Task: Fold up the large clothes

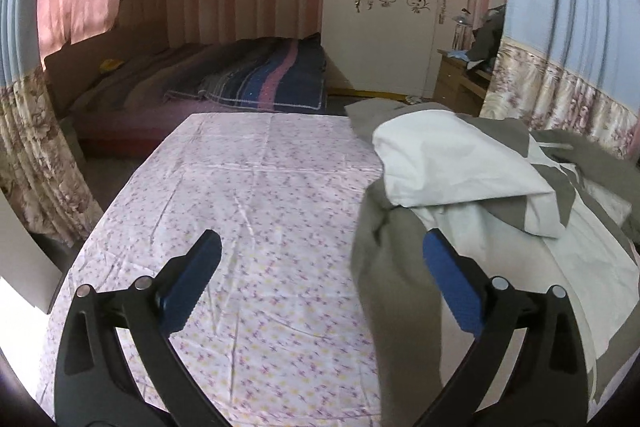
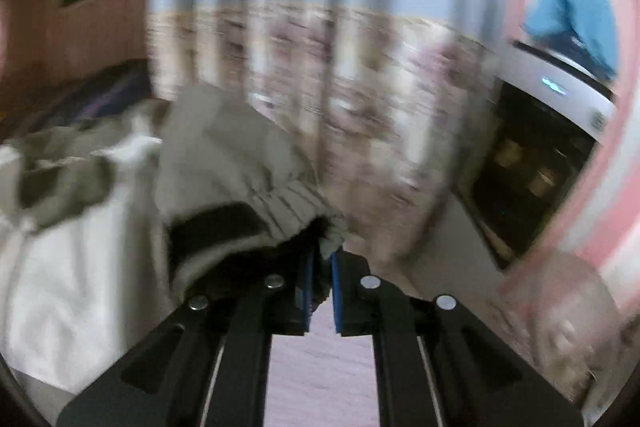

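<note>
Right gripper (image 2: 321,263) pinches the grey-and-white jacket's elastic cuff (image 2: 320,223) at its edge; a tug could slip it free. Left gripper (image 1: 320,255) hangs spread, holding nothing.

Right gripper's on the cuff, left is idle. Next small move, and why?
Probably bring the open left gripper right and close on the crumpled grey-and-white jacket. The right gripper is clamped on its elastic grey cuff, while the bulk lies heaped at the right of the floral pink sheet, unspread.
</note>
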{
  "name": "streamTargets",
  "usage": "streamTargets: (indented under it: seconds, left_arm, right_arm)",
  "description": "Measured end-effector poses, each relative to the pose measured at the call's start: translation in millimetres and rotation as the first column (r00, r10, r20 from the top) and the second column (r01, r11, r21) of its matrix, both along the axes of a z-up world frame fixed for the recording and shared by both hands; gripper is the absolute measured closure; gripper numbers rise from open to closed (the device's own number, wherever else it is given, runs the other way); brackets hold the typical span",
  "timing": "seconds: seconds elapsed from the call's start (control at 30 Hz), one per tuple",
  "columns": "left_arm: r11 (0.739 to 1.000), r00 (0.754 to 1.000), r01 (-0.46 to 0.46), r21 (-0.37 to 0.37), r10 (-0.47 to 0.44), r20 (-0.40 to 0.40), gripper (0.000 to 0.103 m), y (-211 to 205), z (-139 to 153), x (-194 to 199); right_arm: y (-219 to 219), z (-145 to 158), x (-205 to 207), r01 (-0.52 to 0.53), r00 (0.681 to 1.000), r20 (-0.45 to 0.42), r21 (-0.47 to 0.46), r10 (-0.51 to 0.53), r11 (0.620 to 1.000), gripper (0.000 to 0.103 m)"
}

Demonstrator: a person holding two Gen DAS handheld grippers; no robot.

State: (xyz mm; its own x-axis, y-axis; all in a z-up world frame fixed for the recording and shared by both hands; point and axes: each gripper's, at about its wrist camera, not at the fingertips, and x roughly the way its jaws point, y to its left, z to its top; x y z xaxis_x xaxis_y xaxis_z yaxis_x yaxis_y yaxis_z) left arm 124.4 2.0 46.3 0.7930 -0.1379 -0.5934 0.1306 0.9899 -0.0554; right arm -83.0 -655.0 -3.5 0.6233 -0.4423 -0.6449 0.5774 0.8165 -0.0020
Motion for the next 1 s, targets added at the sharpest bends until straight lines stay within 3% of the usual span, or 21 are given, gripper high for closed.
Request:
streamTargets:
  seconds: [0.03,0.07,0.1,0.13,0.27,0.37,0.53,0.77,1.0]
  left_arm:
    - [1.000,1.000,0.003,-0.003,-0.003,-0.004,0.003,0.9,-0.1,2.3]
    - [1.000,1.000,0.009,-0.006,-0.009,-0.007,0.003,1.1,0.1,5.0]
    - [1.000,1.000,0.015,-0.004,-0.015,-0.010,0.003,-0.1,0.2,8.3]
    - [1.000,1.000,0.025,0.008,-0.024,-0.015,0.003,-3.4,0.2,12.1]
    - [0.997,0.997,0.066,0.031,-0.064,-0.042,0.003,-17.6,-1.9,24.7]
    - [0.994,0.994,0.098,0.052,-0.095,-0.056,0.003,-32.5,-4.3,36.5]
    - [0.991,0.991,0.118,0.056,-0.114,-0.074,0.003,-45.5,-6.4,51.3]
    - [0.992,0.990,0.121,0.035,-0.117,-0.082,0.003,-48.3,-15.9,57.9]
    - [0.993,0.990,0.120,0.016,-0.119,-0.082,0.003,-45.4,-15.5,45.7]
  right_arm:
    - [-6.8,-6.2,-7.1,-0.010,1.000,0.006,0.037,0.010,0.999,0.090]
    - [-8.8,-11.0,-12.1,-0.024,1.000,-0.006,0.062,0.024,0.998,0.070]
    - [-8.8,-11.9,-13.4,-0.026,0.999,-0.019,0.056,0.027,0.998,0.031]
    - [-4.3,-7.5,-19.0,-0.022,1.000,-0.013,0.015,0.023,1.000,0.021]
    - [14.2,23.6,-22.6,-0.018,0.998,0.054,-0.054,0.021,0.998,0.018]
    - [43.6,63.1,-4.5,-0.074,0.989,0.120,-0.115,0.088,0.991,0.017]
    - [79.5,98.6,22.0,-0.120,0.992,0.011,-0.259,0.127,0.958,0.008]
    - [69.2,71.5,11.5,-0.136,0.990,-0.058,-0.226,0.126,0.964,0.008]
    - [67.0,35.8,-6.6,-0.189,0.981,-0.067,-0.097,0.183,0.977,0.008]
